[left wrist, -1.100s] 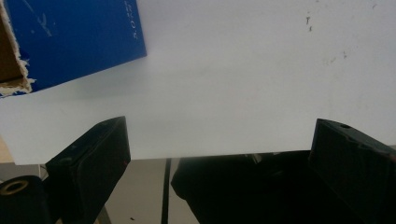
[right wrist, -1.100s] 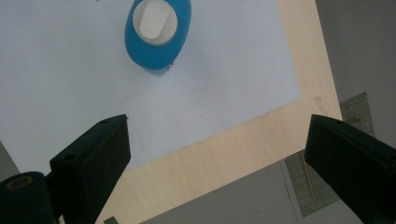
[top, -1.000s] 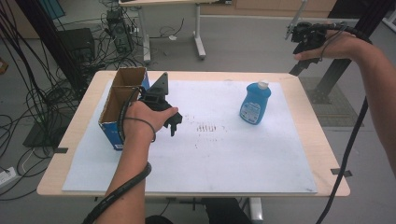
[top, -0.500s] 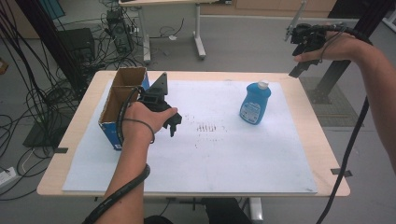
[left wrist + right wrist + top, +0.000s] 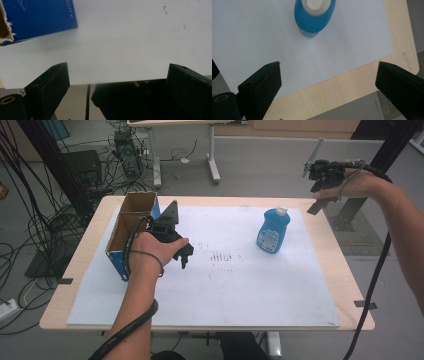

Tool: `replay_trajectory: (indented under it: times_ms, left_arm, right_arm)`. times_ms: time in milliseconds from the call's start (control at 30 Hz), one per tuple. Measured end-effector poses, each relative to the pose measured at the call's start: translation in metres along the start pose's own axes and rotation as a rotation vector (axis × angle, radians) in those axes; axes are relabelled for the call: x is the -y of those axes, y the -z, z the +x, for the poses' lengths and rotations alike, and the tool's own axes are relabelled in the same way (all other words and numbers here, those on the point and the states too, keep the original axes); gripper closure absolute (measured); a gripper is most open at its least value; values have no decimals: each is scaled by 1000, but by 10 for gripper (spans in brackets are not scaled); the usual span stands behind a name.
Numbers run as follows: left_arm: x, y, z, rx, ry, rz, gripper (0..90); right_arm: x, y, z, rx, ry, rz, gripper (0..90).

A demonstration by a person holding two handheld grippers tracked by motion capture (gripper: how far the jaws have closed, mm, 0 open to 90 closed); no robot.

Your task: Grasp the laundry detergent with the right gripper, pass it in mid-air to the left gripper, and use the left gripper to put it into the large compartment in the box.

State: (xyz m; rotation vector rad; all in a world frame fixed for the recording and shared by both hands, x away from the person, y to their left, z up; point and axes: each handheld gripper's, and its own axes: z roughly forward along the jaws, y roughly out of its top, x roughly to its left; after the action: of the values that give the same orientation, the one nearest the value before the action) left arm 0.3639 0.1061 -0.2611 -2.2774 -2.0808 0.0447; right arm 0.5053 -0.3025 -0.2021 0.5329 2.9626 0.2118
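1. High view: the left gripper (image 5: 176, 251) hangs low over the white sheet (image 5: 225, 290), just right of the open cardboard box (image 5: 131, 227) at the table's left side. The blue bottle (image 5: 273, 231) stands upright on the sheet toward the far right, well apart from the box. The right gripper (image 5: 320, 174) is held high beyond the table's far right corner, away from the bottle. My reading: this is the approach stage, with nothing picked up yet, and the bottle is probably bound for the box.

2. Left gripper view: its jaws stand wide apart with bare sheet between them and nothing gripped; the box's blue wall (image 5: 37, 18) lies at the upper left.

3. Right gripper view: its jaws are also spread wide and empty. It looks straight down, with the bottle's white cap (image 5: 313, 5) ahead of the gap and the wooden table edge (image 5: 352, 90) below.

4. The next move likely calls for lowering the right gripper, centring the bottle's body between the jaws, and closing on its narrower faces without tipping it.
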Motion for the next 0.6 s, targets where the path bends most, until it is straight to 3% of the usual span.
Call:
replay_trajectory:
  times_ms: [233, 600]
  left_arm:
    - [1, -2, 1, 6, -5, 0, 58]
    - [4, -2, -1, 10, -8, -8, 58]
  right_arm:
    - [8, -14, 3, -16, -11, -16, 65]
    - [24, -51, 14, -39, -44, -56, 56]
